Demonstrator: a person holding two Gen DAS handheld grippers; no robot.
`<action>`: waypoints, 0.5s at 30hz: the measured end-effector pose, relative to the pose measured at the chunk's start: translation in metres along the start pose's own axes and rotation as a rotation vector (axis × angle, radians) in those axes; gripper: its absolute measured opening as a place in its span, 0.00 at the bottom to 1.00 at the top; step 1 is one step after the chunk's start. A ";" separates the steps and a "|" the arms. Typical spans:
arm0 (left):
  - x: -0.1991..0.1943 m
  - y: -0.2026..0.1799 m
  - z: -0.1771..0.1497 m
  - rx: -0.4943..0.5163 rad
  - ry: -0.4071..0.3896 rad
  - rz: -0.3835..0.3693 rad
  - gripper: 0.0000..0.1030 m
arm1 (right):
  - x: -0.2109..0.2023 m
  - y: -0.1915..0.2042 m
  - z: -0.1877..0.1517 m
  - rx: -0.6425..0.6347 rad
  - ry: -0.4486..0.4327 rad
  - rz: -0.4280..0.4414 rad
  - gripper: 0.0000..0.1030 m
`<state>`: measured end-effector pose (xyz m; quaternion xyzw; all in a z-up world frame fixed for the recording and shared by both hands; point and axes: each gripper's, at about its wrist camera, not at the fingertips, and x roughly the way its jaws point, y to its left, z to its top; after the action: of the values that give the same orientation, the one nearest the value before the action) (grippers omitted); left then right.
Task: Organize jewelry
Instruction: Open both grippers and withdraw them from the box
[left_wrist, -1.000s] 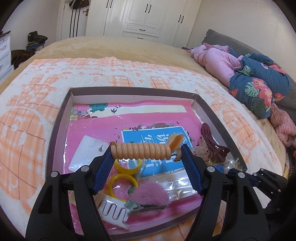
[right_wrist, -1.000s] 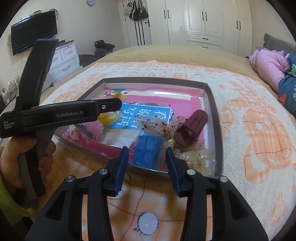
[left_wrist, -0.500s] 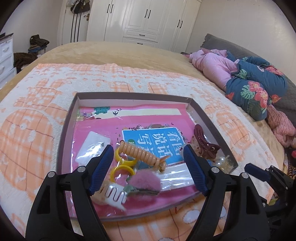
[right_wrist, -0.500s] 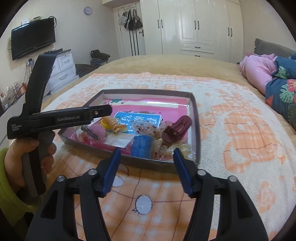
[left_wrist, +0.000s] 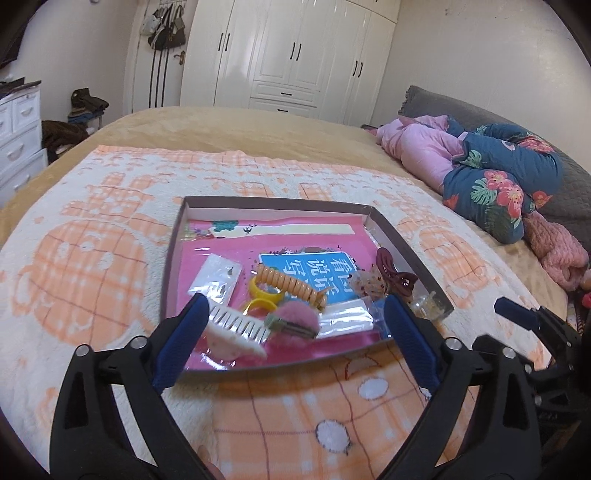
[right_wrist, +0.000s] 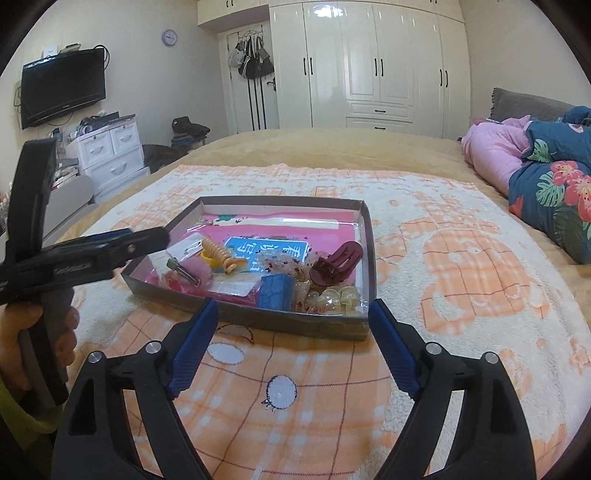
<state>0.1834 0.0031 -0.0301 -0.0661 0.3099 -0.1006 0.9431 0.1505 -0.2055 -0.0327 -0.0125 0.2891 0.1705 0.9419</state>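
Note:
A shallow dark-rimmed box (left_wrist: 173, 258) (right_wrist: 280, 323) lies on the bed with hair accessories inside. An orange spiral hair tie (left_wrist: 291, 286) (right_wrist: 221, 254) lies on the yellow rings (left_wrist: 264, 293). Nearby are a pink fuzzy clip (left_wrist: 295, 323) (right_wrist: 192, 271), a white comb (left_wrist: 236, 330), a maroon claw clip (left_wrist: 393, 273) (right_wrist: 338, 262), a blue block (right_wrist: 277, 291) and clear beaded pieces (right_wrist: 338, 297). My left gripper (left_wrist: 293, 332) is open and empty, above the box's near edge. My right gripper (right_wrist: 291, 332) is open and empty, in front of the box.
The orange-and-white blanket (right_wrist: 443, 258) covers the bed around the box. Pink and floral bedding (left_wrist: 480, 173) is piled at the right. White wardrobes (right_wrist: 369, 62) stand behind the bed, with white drawers (right_wrist: 110, 155) at the left.
My left gripper let go of the orange spiral hair tie, which now lies in the box, and pulled back. My right gripper opened wider and drew back from the blue block.

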 end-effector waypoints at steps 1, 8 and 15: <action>-0.003 0.000 -0.002 -0.001 -0.004 -0.001 0.87 | -0.002 0.000 0.000 0.000 -0.006 -0.002 0.81; -0.027 -0.001 -0.012 0.006 -0.044 0.013 0.89 | -0.014 0.005 -0.001 -0.009 -0.049 -0.007 0.86; -0.046 -0.004 -0.018 0.012 -0.090 0.012 0.89 | -0.027 0.009 0.000 -0.018 -0.099 -0.014 0.93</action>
<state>0.1357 0.0090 -0.0175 -0.0629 0.2667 -0.0937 0.9571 0.1266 -0.2055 -0.0169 -0.0145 0.2404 0.1671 0.9561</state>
